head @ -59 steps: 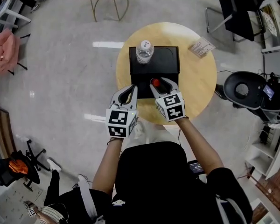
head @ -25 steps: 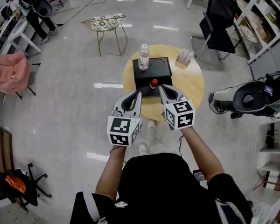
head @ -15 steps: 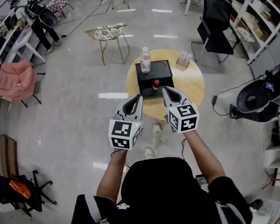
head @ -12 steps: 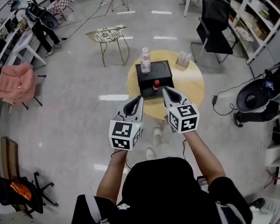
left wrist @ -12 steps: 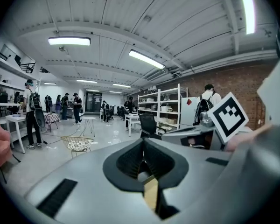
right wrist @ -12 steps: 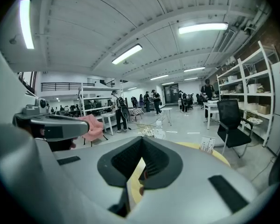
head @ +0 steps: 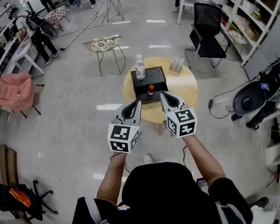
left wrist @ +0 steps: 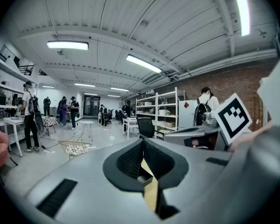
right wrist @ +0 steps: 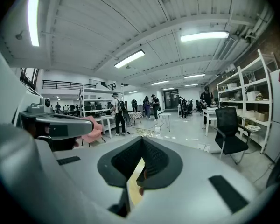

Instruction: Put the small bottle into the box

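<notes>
left gripper (head: 138, 102): jaws clenched, tips meet, nothing between them; held in front of the person, tip pointing toward the surface.
right gripper (head: 162, 95): jaws clenched, empty; beside the left one, the two apart, tip over the near side of the surface in the head view.
contact: neither gripper touches the bottle or the box.
surface (head: 184, 90): round, wood top, on a grey floor (head: 74, 106).
box (head: 155, 76): black, near the surface's middle, toward its left.
small bottle (head: 150, 89): red cap, upright, at the near edge of the box; can't tell whether it sits inside a recess or on top.
big bottle (head: 139, 66): clear, upright, at the far left corner of the box, well apart from the small one.
card stand (head: 177, 64): on the surface, far right of the box, not touching it.
gripper views: both look out level across the room; only a sliver of wood shows through the gap below the jaw tips.
around: wire chair (head: 101, 45) beyond the surface on the left, black chair (head: 205, 24) on the far right.
</notes>
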Tool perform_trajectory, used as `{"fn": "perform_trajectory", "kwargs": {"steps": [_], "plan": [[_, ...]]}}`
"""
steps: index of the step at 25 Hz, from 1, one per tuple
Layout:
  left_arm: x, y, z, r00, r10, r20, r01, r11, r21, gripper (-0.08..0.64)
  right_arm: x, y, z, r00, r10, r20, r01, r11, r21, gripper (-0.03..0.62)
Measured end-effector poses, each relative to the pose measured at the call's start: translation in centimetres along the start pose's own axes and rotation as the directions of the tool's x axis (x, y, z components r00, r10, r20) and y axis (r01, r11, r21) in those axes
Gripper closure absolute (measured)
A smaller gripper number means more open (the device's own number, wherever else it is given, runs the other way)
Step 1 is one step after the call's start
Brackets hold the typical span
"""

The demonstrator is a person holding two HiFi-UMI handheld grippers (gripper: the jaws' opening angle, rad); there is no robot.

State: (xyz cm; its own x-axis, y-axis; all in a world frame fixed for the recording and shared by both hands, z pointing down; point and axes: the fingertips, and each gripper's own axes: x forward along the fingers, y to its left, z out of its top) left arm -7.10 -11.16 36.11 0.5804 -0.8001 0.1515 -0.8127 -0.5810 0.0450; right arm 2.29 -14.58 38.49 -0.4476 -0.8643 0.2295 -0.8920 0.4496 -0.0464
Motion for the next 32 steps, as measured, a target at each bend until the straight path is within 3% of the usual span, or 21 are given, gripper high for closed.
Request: {"fn": "perform_trajectory", "kwargs": {"steps": [10,15,32], "plan": [[-0.7,-3.2,1.2,0.999,0.03,0.034,-0.03,1.0,0.006,0.548,-3.6,-0.9,0.9,0.999,0.016,0.031,-0.016,1.0,-0.016,0.589],[-3.5,-6.1,1.2,0.998,0.059,0.036,-0.059,0.998,-0.012,0.548,-8.3,-0.3,0.6,0.999,0.023,0.036,-0.022,1.0,-0.022,0.589],[-8.4,-14.9,-0.1,0.997,0.066,0.038,-0.066,0.998,-0.006,0.548,-18.0,0.4,-1.1,0.997,0.036,0.067,-0.035,0.999,-0.022,0.591]]}}
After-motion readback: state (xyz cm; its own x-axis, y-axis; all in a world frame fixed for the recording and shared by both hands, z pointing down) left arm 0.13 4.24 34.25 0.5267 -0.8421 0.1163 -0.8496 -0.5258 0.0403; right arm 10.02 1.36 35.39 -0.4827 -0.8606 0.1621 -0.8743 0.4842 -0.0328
